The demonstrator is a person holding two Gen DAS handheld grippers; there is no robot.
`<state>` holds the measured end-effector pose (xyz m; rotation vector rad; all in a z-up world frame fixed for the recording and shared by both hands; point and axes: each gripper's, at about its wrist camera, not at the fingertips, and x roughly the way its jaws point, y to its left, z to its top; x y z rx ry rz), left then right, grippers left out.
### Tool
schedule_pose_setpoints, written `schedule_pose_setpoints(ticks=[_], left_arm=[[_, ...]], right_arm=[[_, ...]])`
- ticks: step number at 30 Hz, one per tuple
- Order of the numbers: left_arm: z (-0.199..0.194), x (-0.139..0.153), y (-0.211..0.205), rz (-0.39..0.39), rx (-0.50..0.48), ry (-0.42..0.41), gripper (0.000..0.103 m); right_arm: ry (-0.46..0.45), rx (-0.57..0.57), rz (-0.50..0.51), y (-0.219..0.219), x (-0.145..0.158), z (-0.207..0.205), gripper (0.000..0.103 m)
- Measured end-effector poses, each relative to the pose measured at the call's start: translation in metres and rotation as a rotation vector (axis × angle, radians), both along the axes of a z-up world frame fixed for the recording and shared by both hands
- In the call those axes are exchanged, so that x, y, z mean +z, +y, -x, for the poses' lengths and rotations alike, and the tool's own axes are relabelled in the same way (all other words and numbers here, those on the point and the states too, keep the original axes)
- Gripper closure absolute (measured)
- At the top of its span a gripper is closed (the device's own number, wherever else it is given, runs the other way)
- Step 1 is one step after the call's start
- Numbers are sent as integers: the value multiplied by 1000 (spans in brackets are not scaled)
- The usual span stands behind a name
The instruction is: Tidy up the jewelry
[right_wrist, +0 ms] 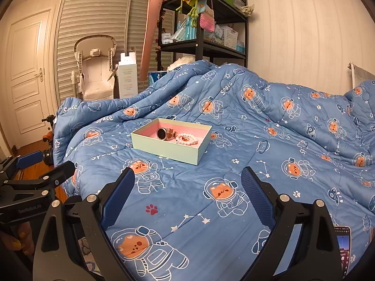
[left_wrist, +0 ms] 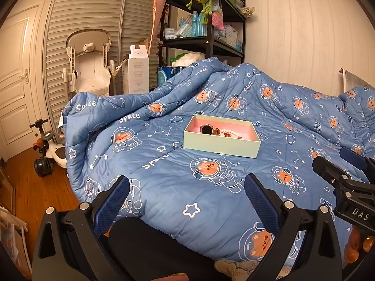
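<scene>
A pale green box point(left_wrist: 220, 145) with a pink lining lies on the blue space-print quilt; it also shows in the right wrist view point(right_wrist: 164, 151). Inside lie a rose-gold watch point(left_wrist: 207, 129) point(right_wrist: 164, 133) and a pale bead bracelet point(left_wrist: 228, 133) point(right_wrist: 186, 138). My left gripper point(left_wrist: 187, 187) is open and empty, well short of the box. My right gripper point(right_wrist: 187, 180) is open and empty, near the box's front corner. The right gripper shows at the right edge of the left wrist view point(left_wrist: 339, 173), and the left gripper at the left edge of the right wrist view point(right_wrist: 44, 171).
The quilt point(left_wrist: 164, 182) covers the bed and bunches up behind the box. A black shelf unit point(left_wrist: 211, 42) stands behind the bed. A white high chair point(left_wrist: 91, 70), a tall white carton point(left_wrist: 138, 72) and a ride-on toy point(left_wrist: 46, 149) stand at left. A phone point(right_wrist: 343, 245) lies at lower right.
</scene>
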<state>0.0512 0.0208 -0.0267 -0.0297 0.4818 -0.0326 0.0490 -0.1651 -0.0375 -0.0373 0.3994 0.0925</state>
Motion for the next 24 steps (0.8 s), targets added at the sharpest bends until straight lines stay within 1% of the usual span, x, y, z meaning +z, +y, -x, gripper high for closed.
schedule_pose_setpoints(ticks=[20, 24], left_arm=[[1, 0, -1, -1, 2, 0, 7], [2, 0, -1, -10, -3, -15, 7]], right_arm=[[1, 0, 1, 0, 0, 0, 12], [0, 0, 1, 0, 0, 0, 12]])
